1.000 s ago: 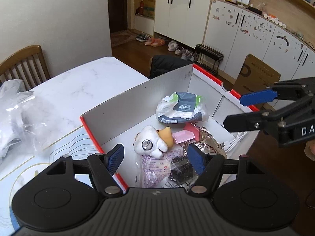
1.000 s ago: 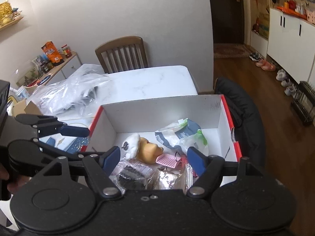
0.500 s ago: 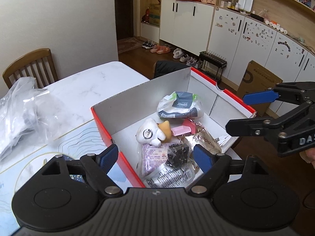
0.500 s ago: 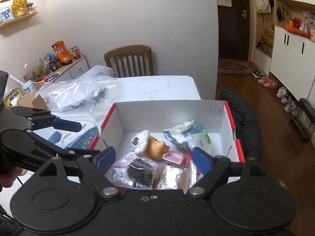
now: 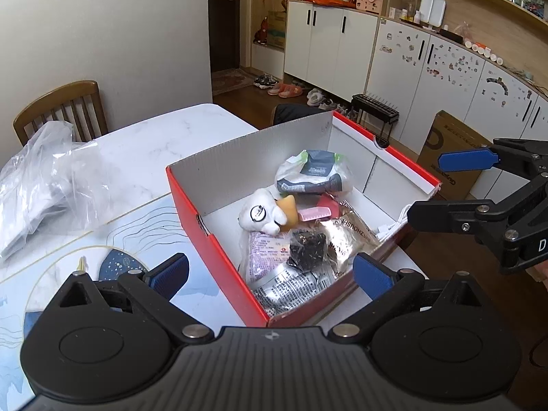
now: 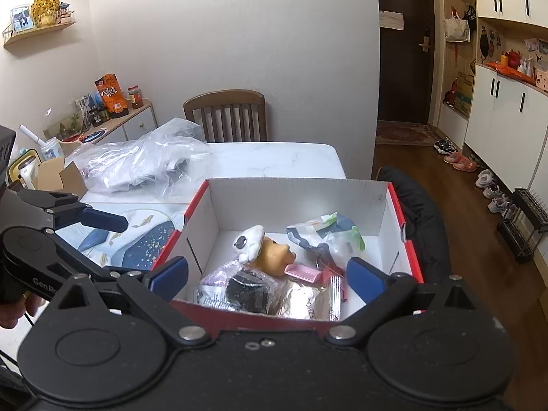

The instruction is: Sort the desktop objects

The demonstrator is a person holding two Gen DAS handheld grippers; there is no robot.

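The box [image 5: 219,260] of sorted objects sits just beyond both grippers' empty, opening jaws.

Red box [image 5: 219,257], white inside; pink comb [image 5: 316,213]; marbled table [image 5: 154,144]

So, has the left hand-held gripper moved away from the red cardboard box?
Yes: the left hand-held gripper has drawn back from the red cardboard box, jaws opening, empty.
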